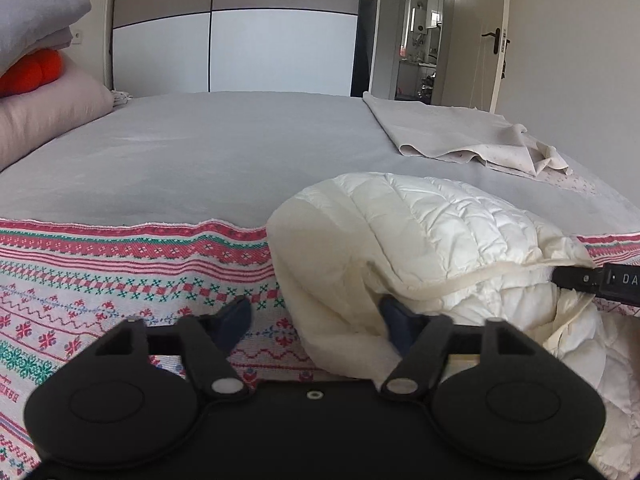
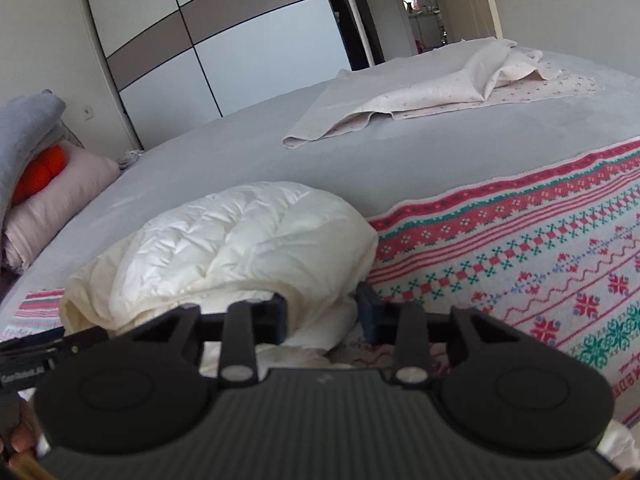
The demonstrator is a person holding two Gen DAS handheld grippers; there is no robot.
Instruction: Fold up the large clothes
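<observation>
Not much to read here, honestly. In the left wrist view the other gripper (image 1: 600,282) pokes in from the right edge with white letters "DA" on its black body before the frame cuts it off. In the right wrist view the patterned blanket (image 2: 540,264) has red woven letters at its right edge, too cropped to read, and the black gripper (image 2: 24,376) at the left edge carries small blurred white print.

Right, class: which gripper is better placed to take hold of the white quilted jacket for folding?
Probably the right gripper: the jacket fills the gap between its fingers. The left gripper has fabric against only one finger; the other sits over the patterned blanket.
</observation>
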